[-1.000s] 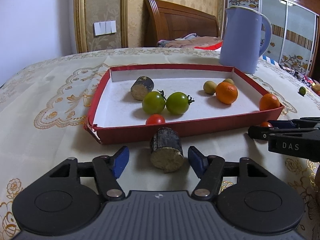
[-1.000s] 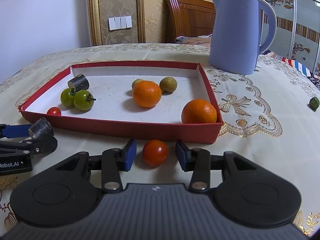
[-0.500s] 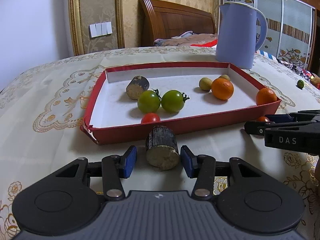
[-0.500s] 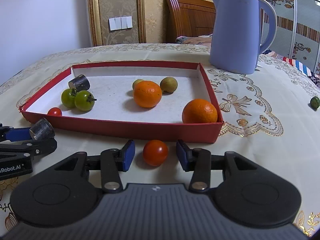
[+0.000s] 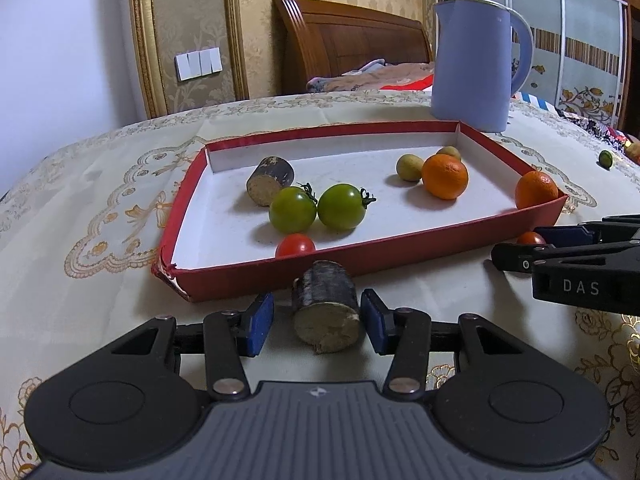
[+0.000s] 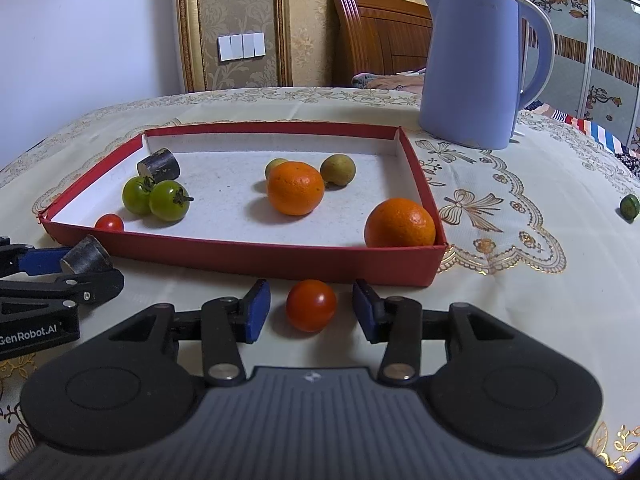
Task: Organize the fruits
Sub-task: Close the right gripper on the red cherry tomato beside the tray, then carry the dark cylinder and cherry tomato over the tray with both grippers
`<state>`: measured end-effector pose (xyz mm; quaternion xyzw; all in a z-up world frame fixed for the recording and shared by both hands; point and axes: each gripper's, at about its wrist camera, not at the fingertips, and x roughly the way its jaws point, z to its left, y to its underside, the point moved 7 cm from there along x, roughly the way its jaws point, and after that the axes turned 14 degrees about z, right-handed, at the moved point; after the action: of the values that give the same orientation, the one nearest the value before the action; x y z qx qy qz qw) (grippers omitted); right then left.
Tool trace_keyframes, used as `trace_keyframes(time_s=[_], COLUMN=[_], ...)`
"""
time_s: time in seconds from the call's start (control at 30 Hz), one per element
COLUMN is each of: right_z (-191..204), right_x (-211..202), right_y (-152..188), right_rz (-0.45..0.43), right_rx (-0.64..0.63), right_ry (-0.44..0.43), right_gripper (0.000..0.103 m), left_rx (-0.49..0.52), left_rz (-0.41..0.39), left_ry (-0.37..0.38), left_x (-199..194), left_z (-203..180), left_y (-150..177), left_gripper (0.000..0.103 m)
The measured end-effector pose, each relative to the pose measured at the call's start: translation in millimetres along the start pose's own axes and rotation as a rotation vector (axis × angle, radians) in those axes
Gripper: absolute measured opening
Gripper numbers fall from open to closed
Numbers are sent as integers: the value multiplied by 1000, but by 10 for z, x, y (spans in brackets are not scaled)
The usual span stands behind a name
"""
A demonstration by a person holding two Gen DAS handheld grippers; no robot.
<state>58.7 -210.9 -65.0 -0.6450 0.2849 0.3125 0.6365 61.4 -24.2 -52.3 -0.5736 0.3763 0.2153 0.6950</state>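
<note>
Left wrist view: looking down along the left gripper (image 5: pixel 316 324), with jaws having just been closing around a short sugarcane piece (image 5: pixel 326 312) and now standing apart, not clamping. Showing a clear gap between the left blue pad and the cane; sitting so close on the right pad's side that telling contact from a sliver of space is not possible. Lying on its side on the cloth-covered surface (image 5: pixel 80 300), cut end toward the camera, just outside the near wall of the red tray (image 5: pixel 360 256).

Resting inside the tray: a second cane stub (image 5: pixel 270 180), two green tomatoes (image 5: pixel 293 210) touching each other, a small red tomato (image 5: pixel 295 246) against the near wall, two oranges (image 5: pixel 445 176), one of them tucked into the near right corner, and two small yellowish fruits (image 5: pixel 409 167) behind the other. Standing beyond the tray's far right corner: a lilac kettle (image 5: pixel 474 64). Sitting well off to the right on the surface: one small green fruit (image 5: pixel 606 159).

Right wrist view: pointing the right gripper (image 6: pixel 312 312) at a red cherry tomato (image 6: pixel 311 305), jaws apart, leaving space on both sides. Sitting on the surface between the pads, just in front of the tray's near wall.
</note>
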Motion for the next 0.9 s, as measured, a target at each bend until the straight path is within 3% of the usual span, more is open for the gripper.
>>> trace_keyframes(time_s=[0.07,0.2,0.3,0.73,0.9], right_z=[-11,-10,-22,-61,-69], right_x=[-3,1,-12,-27,-127], right_y=[-1,-3,0,8,10], right_rz=[-3,-4,-10,-19,-68], right_rx=[7,6,11,36,41], right_ry=[9,9,11,1,22], right_gripper=[34,33,24,24,24], left_rx=[-3,-1,-10,-16,-28], left_rz=[-1,-6,-7,-13,-6], left_ry=[10,17,23,36,20], left_x=[1,-8,-10,-23,-38], left_z=[3,-2,13,28,51], left_y=[0,4,5,13,18], left_gripper=[45,36,34,33,33])
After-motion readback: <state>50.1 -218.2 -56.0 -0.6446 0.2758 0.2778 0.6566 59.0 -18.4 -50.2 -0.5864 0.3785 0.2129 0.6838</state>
